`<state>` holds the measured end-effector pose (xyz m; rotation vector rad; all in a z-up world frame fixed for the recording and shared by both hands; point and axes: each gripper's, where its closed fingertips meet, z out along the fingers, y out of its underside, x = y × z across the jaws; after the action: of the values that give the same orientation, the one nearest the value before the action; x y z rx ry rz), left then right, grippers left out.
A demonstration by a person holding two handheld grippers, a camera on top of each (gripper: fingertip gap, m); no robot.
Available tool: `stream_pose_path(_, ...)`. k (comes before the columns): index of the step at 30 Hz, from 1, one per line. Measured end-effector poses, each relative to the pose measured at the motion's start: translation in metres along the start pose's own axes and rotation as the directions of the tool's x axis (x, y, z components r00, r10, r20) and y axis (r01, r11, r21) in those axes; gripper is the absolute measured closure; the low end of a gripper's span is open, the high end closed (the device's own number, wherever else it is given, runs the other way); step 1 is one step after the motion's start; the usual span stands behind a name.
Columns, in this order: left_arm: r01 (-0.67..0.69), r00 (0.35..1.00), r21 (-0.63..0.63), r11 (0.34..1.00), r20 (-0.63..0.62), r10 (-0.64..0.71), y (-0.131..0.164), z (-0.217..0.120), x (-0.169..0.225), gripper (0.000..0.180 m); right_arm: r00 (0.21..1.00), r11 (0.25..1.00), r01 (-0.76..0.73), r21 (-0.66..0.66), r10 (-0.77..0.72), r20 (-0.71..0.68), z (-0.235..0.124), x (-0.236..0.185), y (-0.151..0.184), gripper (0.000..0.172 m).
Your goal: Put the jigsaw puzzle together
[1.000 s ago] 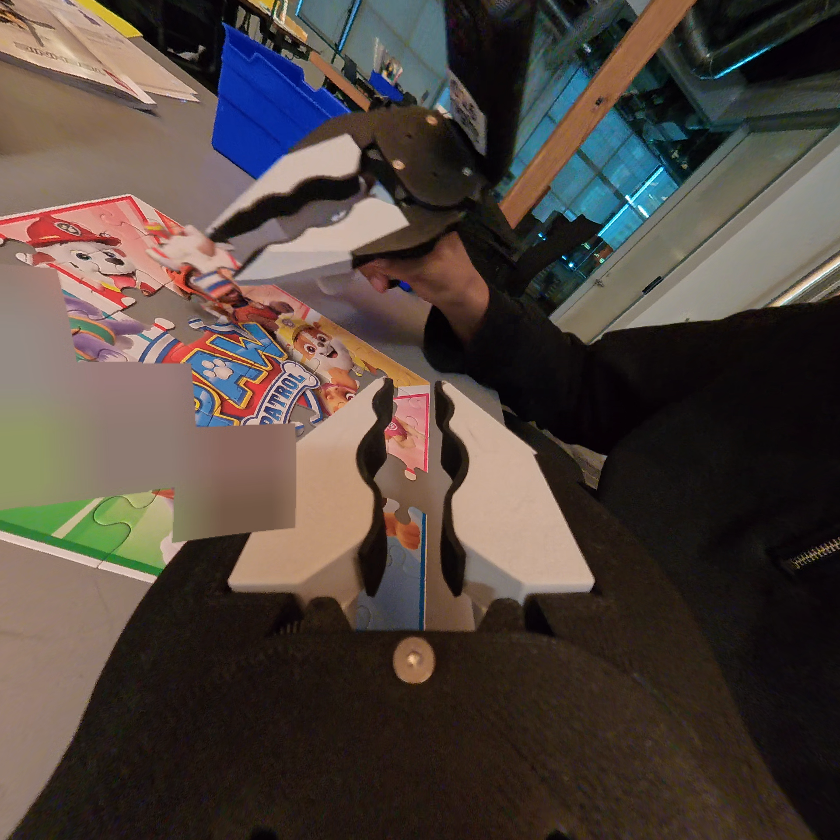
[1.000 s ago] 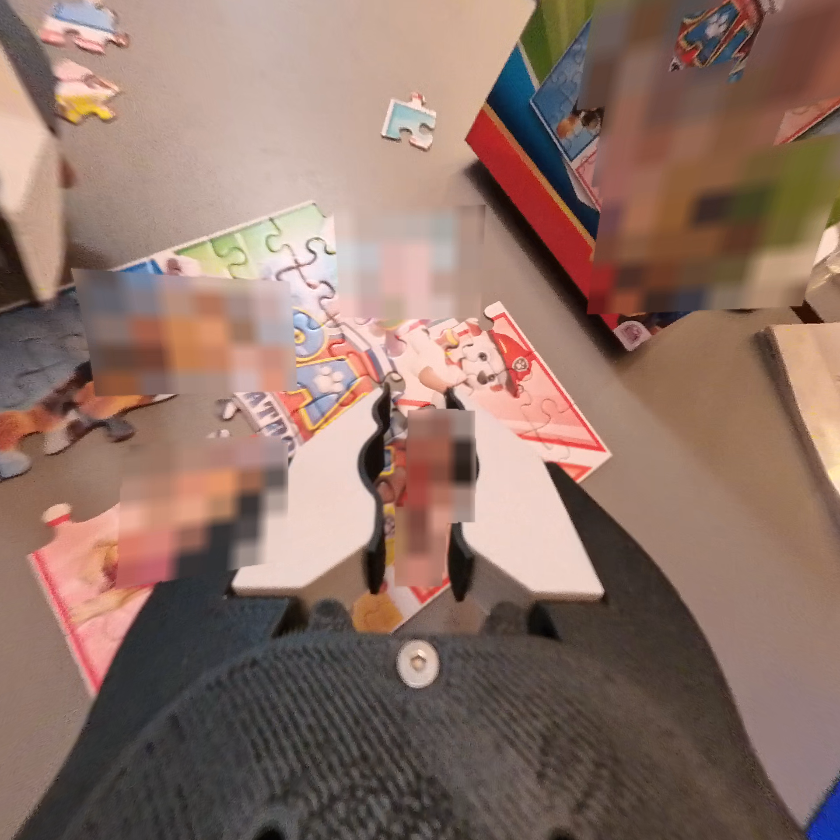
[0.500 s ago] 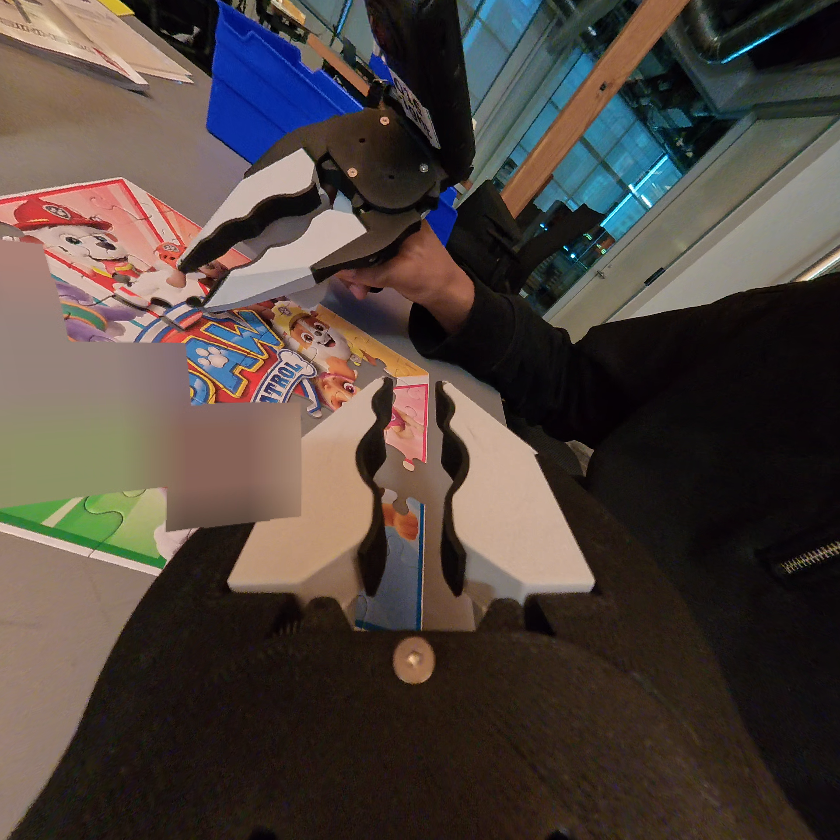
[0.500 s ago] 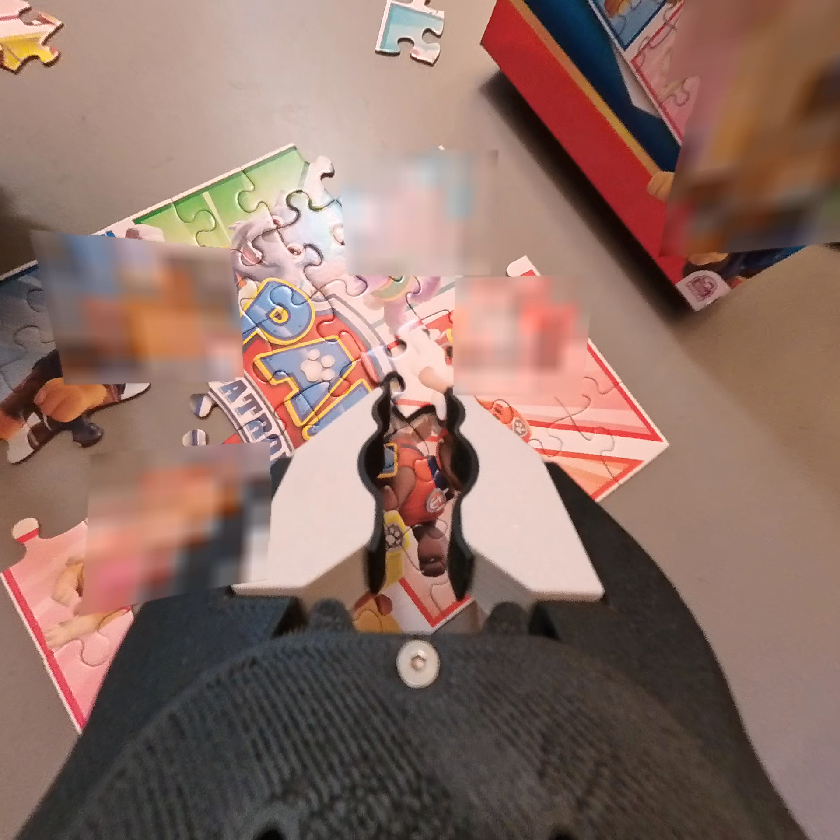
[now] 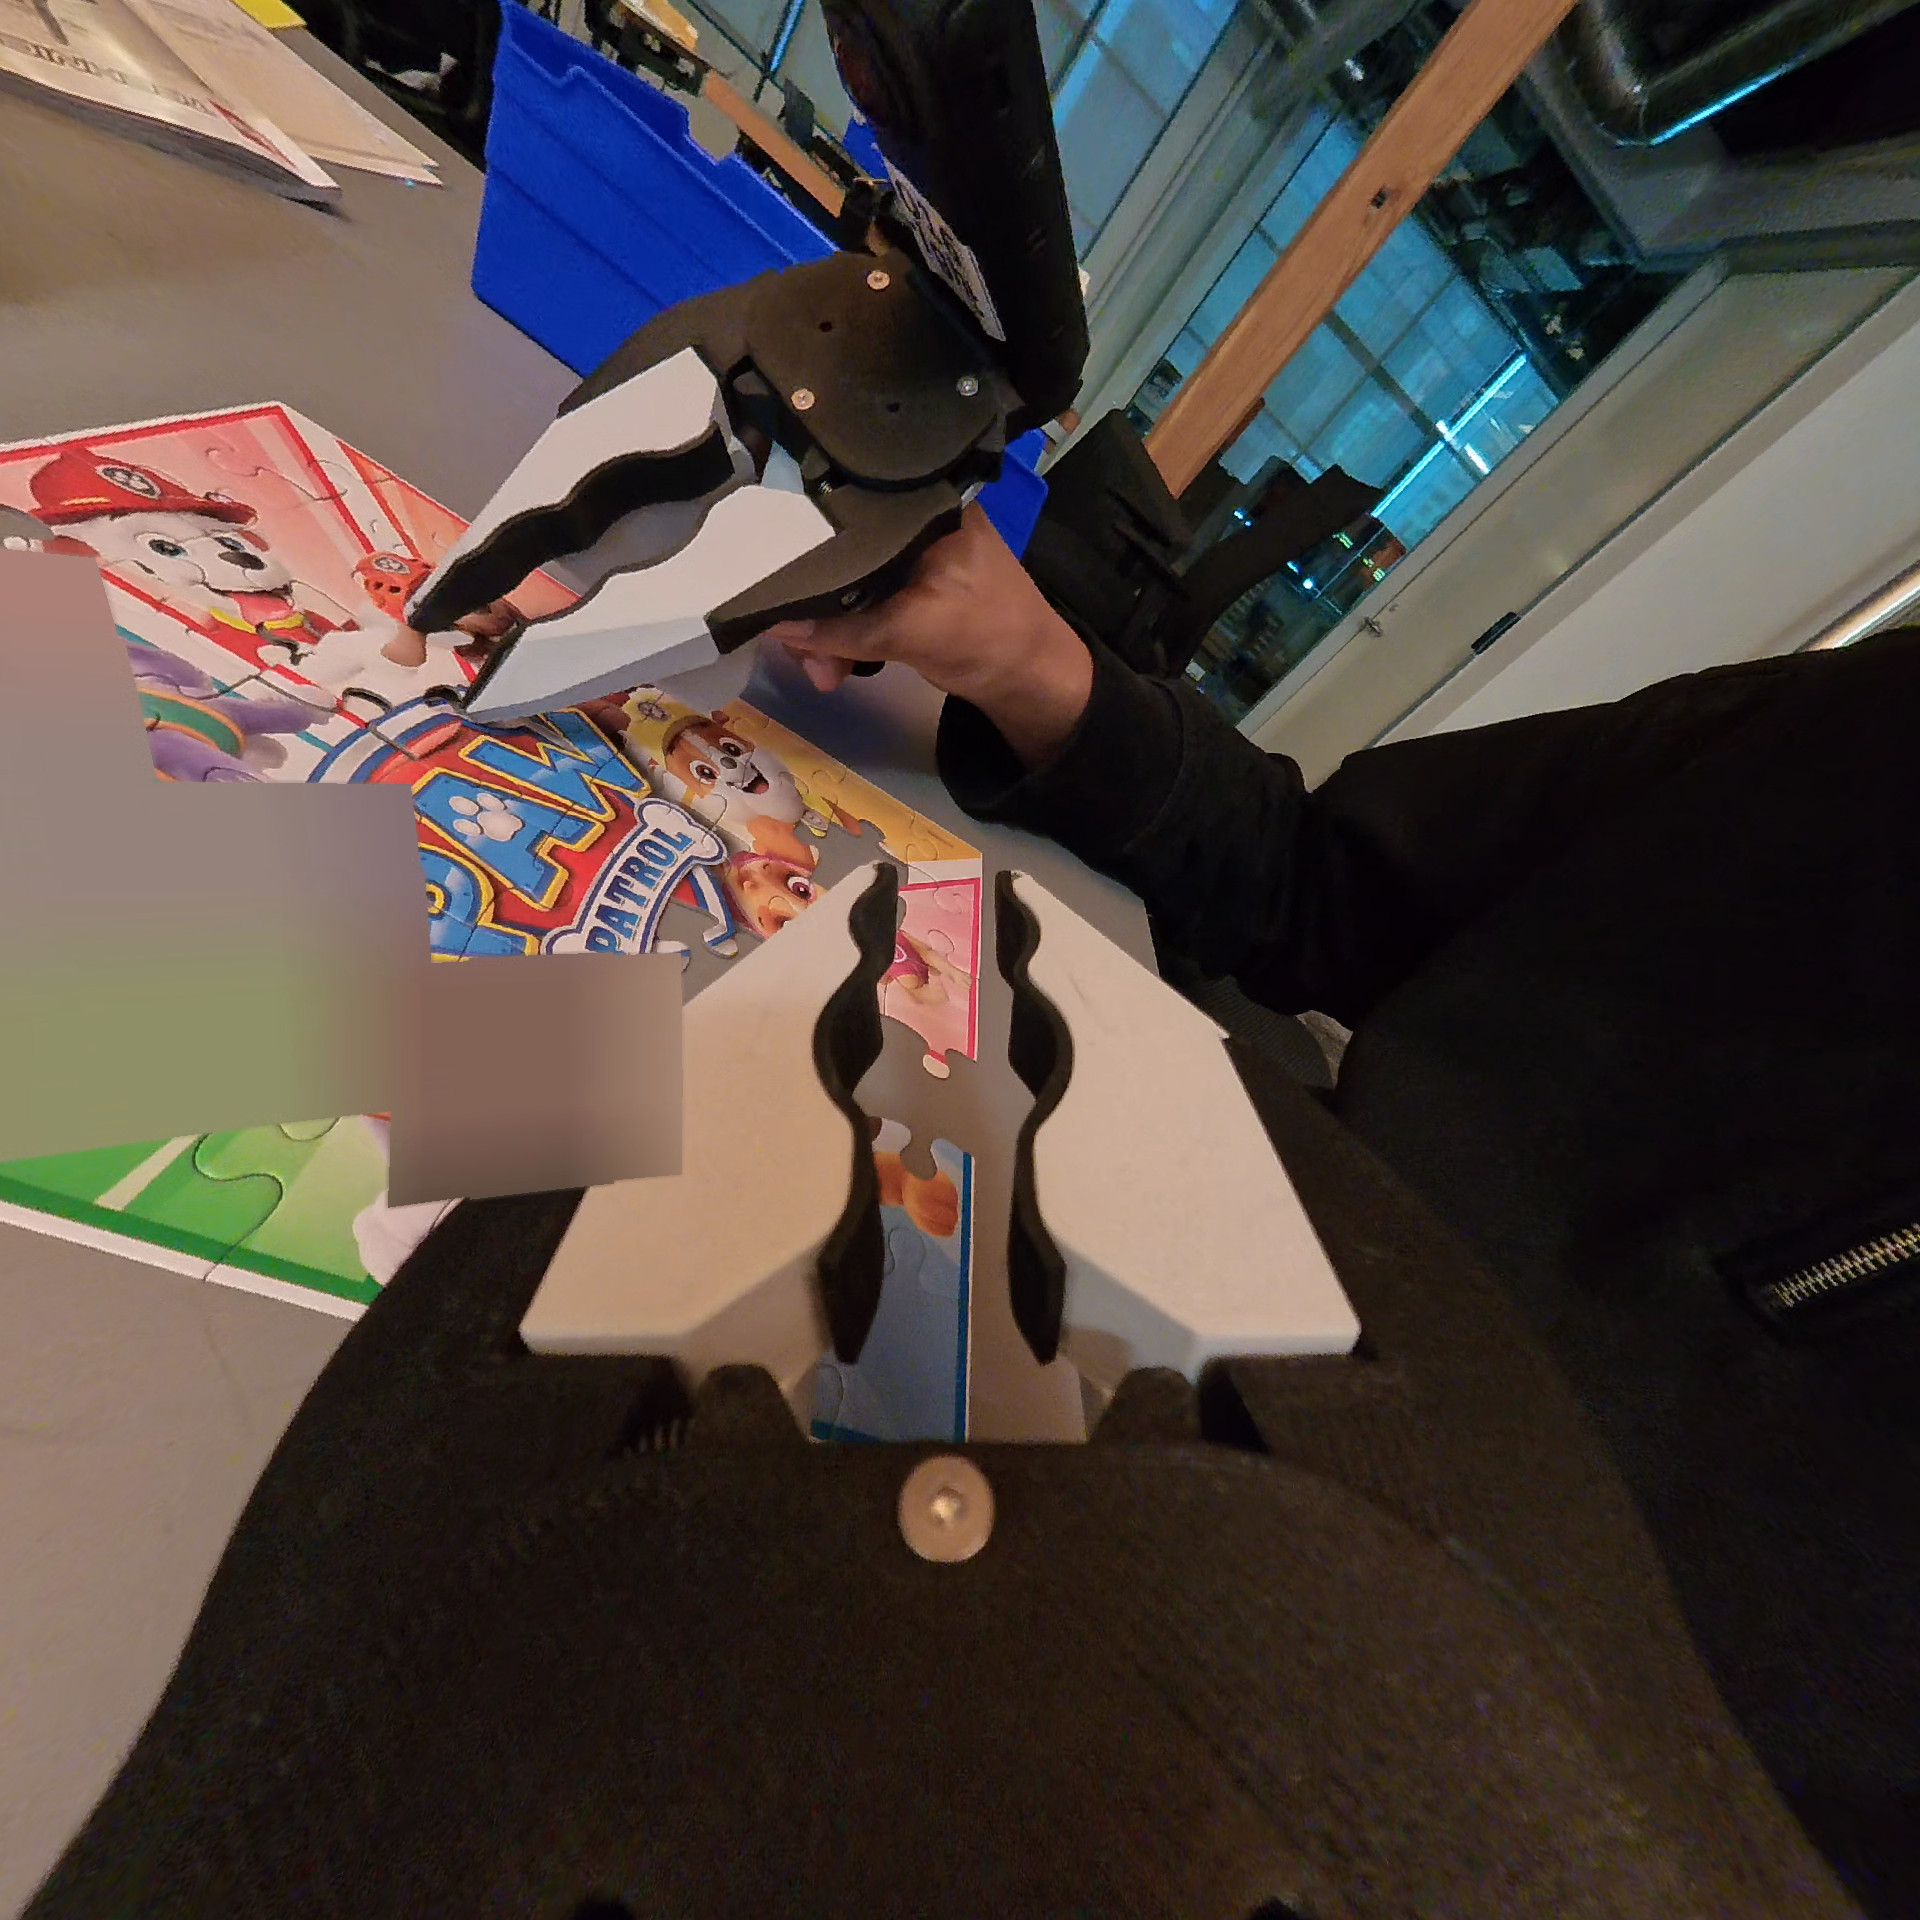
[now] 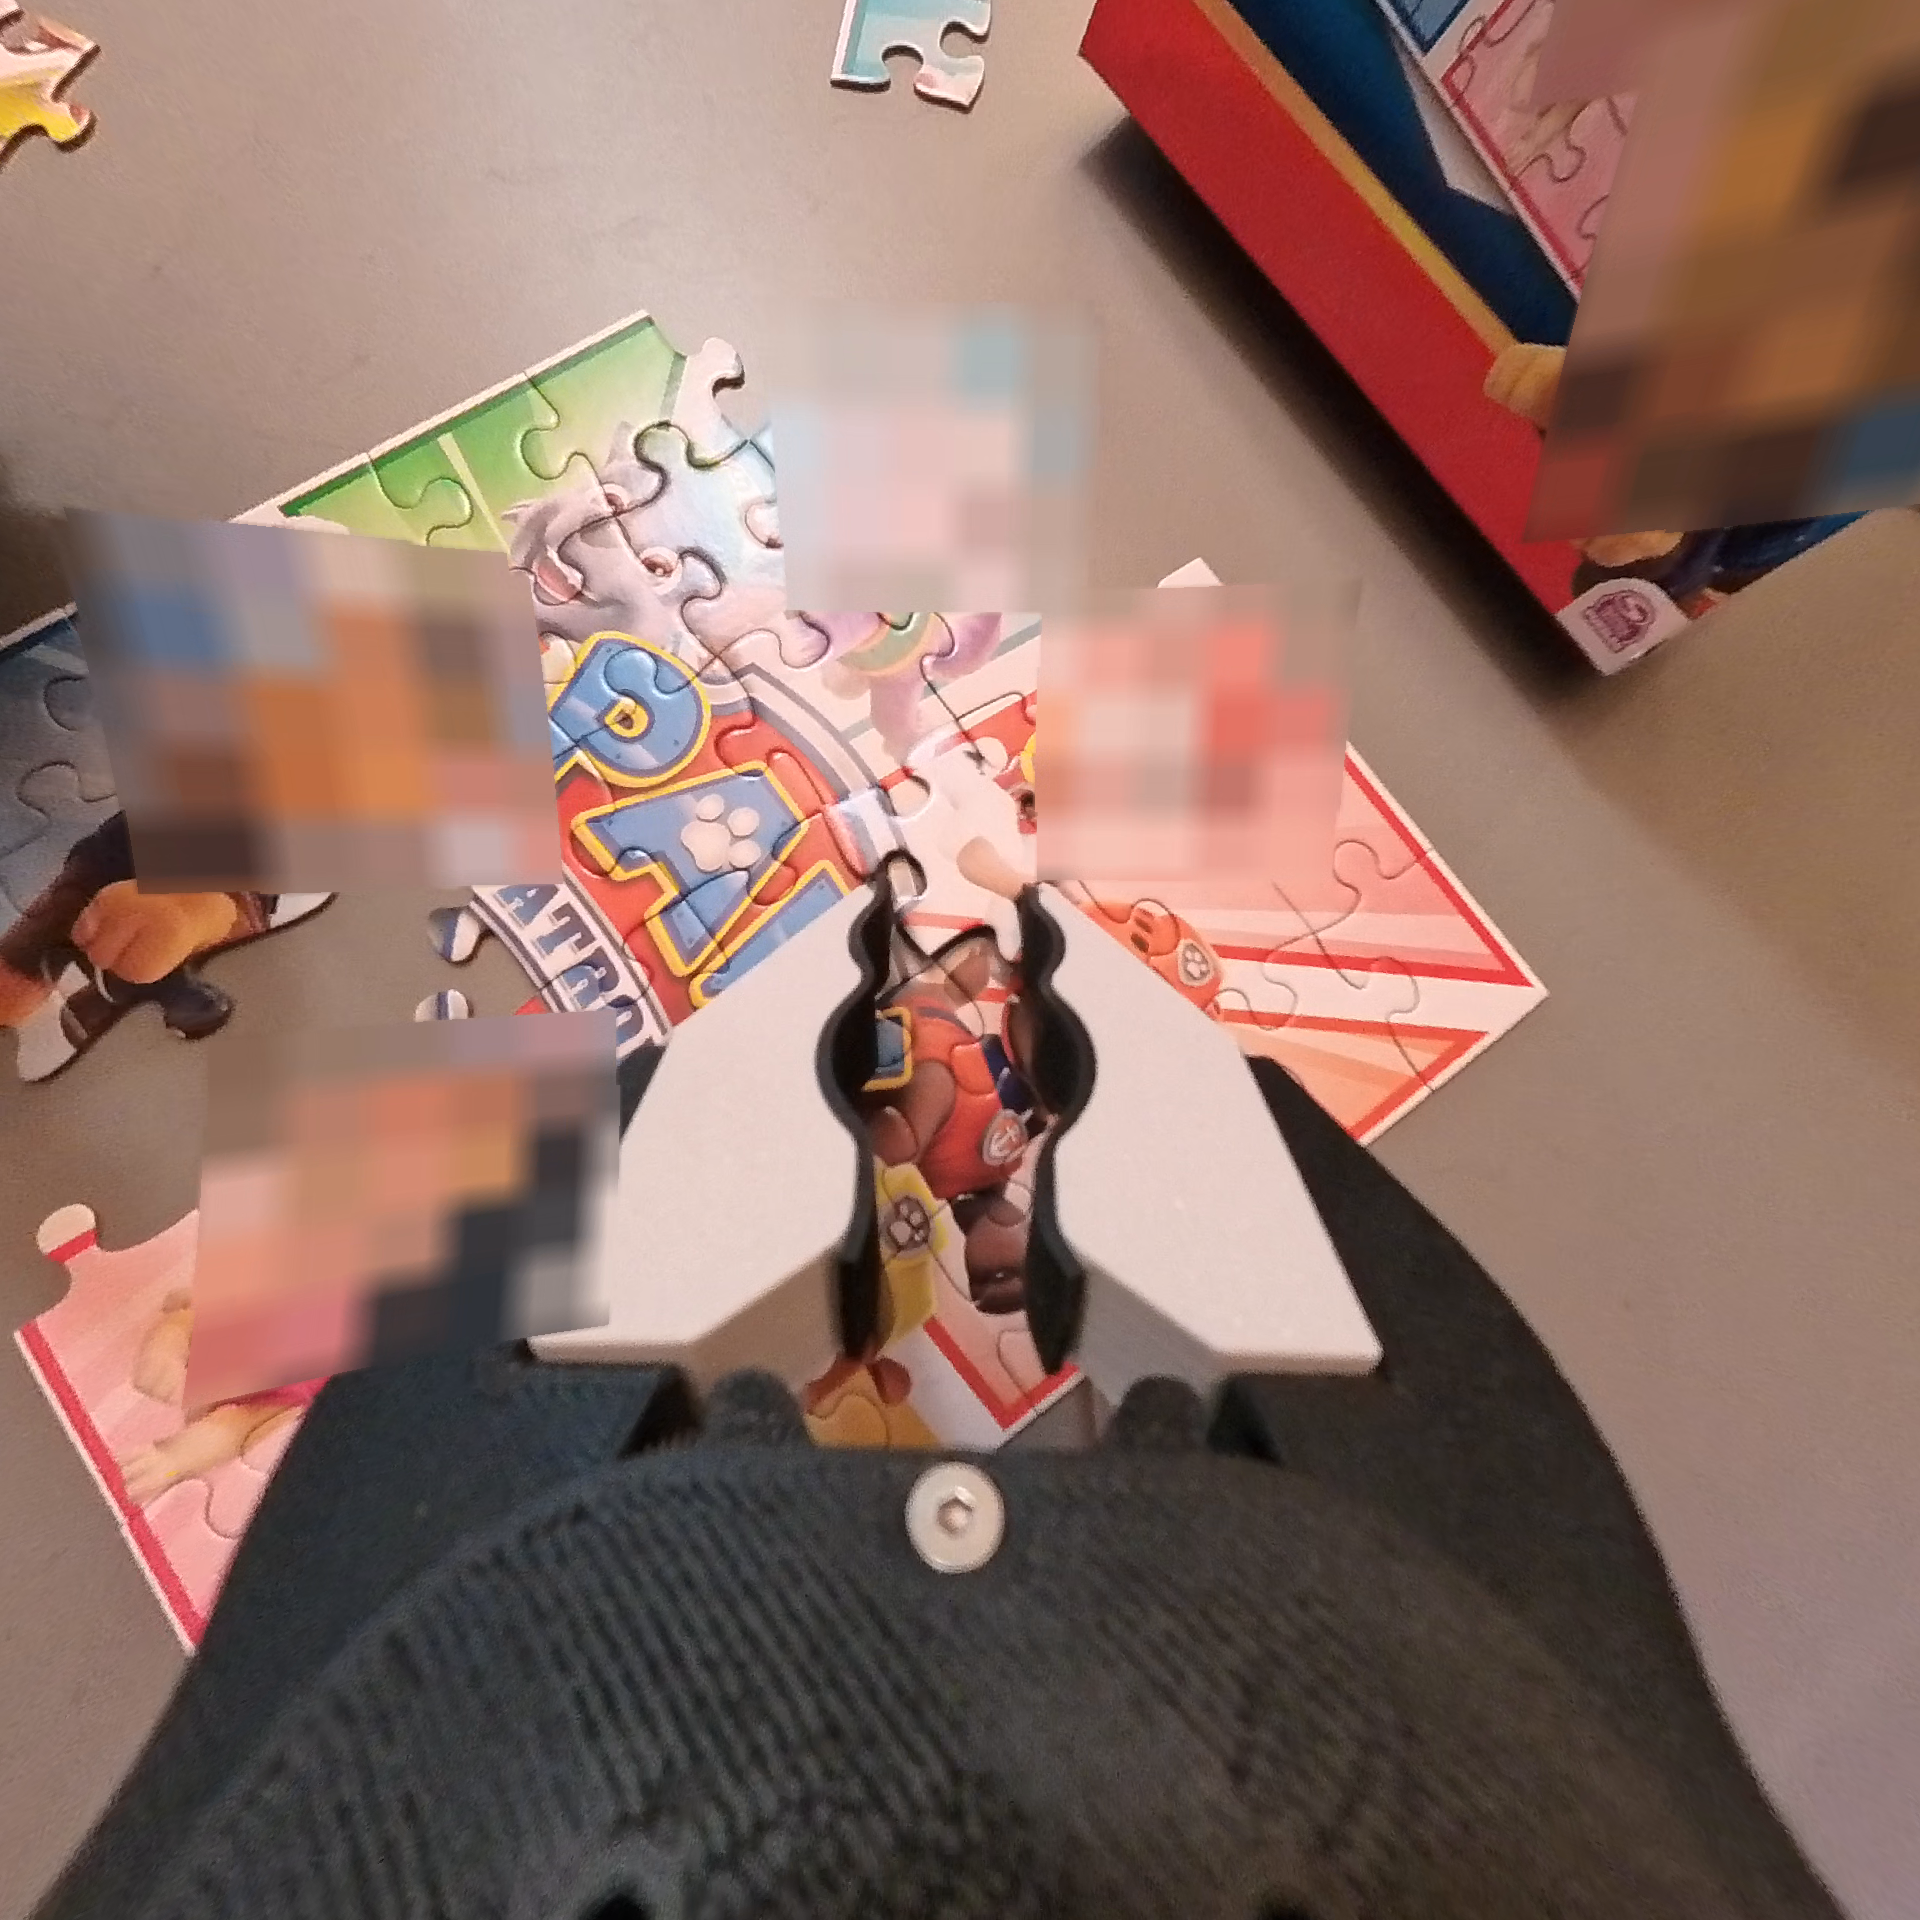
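A partly built cartoon jigsaw puzzle (image 5: 540, 831) lies on the grey table (image 5: 104, 1455); it also shows in the right wrist view (image 6: 665, 810). My right gripper (image 6: 956, 894) is shut on a white and red puzzle piece (image 6: 945, 821), pinched edge to edge at the fingertips and lying down on the puzzle beside the red-bordered part. The left wrist view shows that gripper (image 5: 447, 665) with its tips and the piece (image 5: 447, 639) on the puzzle. My left gripper (image 5: 940, 878) is open and empty, hovering over the puzzle's pink corner.
A red puzzle box (image 6: 1351, 312) stands at the far right. Loose pieces (image 6: 914, 52) lie beyond the puzzle, and a separate pink section (image 6: 94, 1351) lies near left. A blue bin (image 5: 603, 208) and magazines (image 5: 177, 94) sit far off. A person's hand (image 5: 935, 623) holds the right gripper. Left tips to right tips: about 15 centimetres. The left tips stand about 10 centimetres off the separate pink section (image 6: 94, 1351). Seen from the left wrist view (image 5: 955, 1025) as well.
My right gripper has come down with the piece from above the puzzle until the piece rests on it. My left gripper has stayed open and nearly still.
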<state>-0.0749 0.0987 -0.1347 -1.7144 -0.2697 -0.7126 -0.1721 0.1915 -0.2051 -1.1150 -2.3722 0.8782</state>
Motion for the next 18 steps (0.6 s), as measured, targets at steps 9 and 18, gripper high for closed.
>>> stream_pose_path(9, -0.001, 1.0, 0.0, 1.0, 0.0, 0.001, 0.0, 0.0, 0.0, 0.163, 1.0, 1.0, 0.001, 0.015, -0.001, -0.006, -0.002, 0.002, -0.002, 0.145)
stream_pose_path(18, -0.001, 1.0, -0.001, 1.0, -0.003, 0.001, 0.0, 0.001, 0.0, 0.163, 0.999, 0.997, -0.038, 0.069, 0.037, 0.01, 0.001, 0.004, -0.013, 0.161)
